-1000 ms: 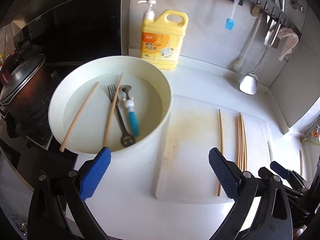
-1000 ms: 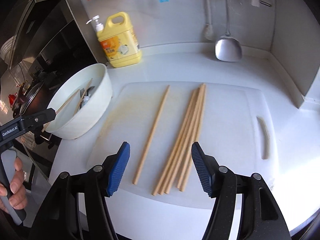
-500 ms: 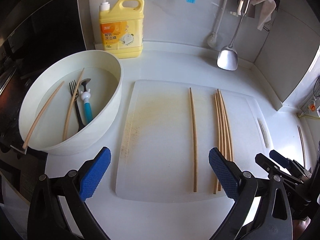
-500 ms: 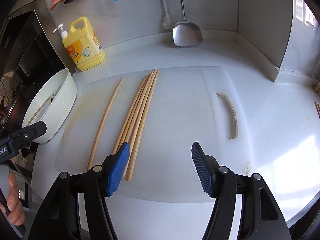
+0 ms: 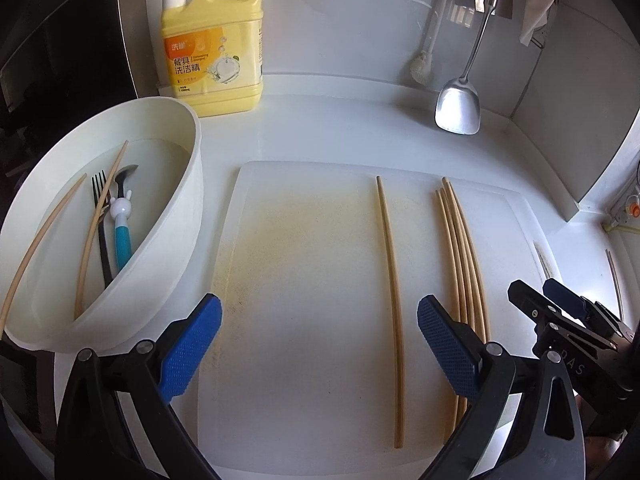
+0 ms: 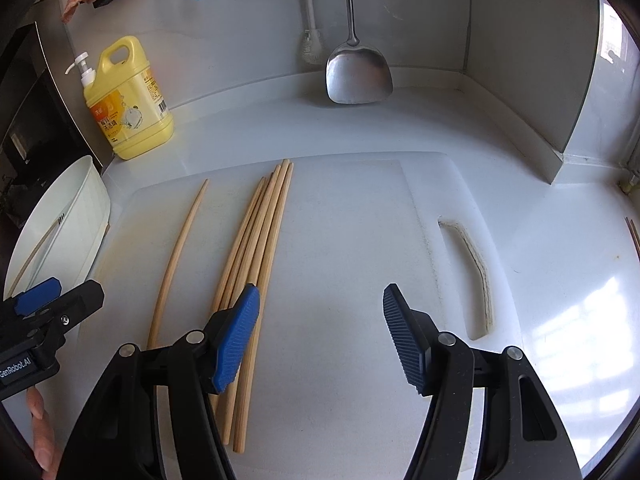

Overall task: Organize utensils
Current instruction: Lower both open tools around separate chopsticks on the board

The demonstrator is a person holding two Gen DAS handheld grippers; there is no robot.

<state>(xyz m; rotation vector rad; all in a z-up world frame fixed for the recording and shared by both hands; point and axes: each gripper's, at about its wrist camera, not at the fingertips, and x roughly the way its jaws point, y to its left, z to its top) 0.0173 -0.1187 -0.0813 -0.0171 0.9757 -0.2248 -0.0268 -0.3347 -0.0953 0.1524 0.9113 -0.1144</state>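
A white cutting board (image 5: 312, 280) (image 6: 360, 240) lies on the counter. On it lie one lone wooden chopstick (image 5: 390, 264) (image 6: 178, 252) and a bundle of several chopsticks (image 5: 460, 248) (image 6: 260, 240). A white basin (image 5: 188, 200) (image 6: 80, 208) at the left holds two chopsticks (image 5: 98, 224), a black fork (image 5: 102, 232) and a blue-handled spoon (image 5: 122, 232). My left gripper (image 5: 318, 348) is open and empty above the board's near edge. My right gripper (image 6: 320, 340) is open and empty, its left finger over the bundle's near end.
A yellow dish-soap bottle (image 5: 214, 44) (image 6: 128, 100) stands at the back left. A steel spatula (image 5: 460, 108) (image 6: 356, 72) and a brush hang on the back wall. A dark stove area lies left of the basin. More chopsticks (image 5: 614, 276) lie on the counter at the far right.
Both views have swung from the basin toward the cutting board. The right gripper has shifted right, from straddling the bundle to having it under its left finger. Both grippers stay open.
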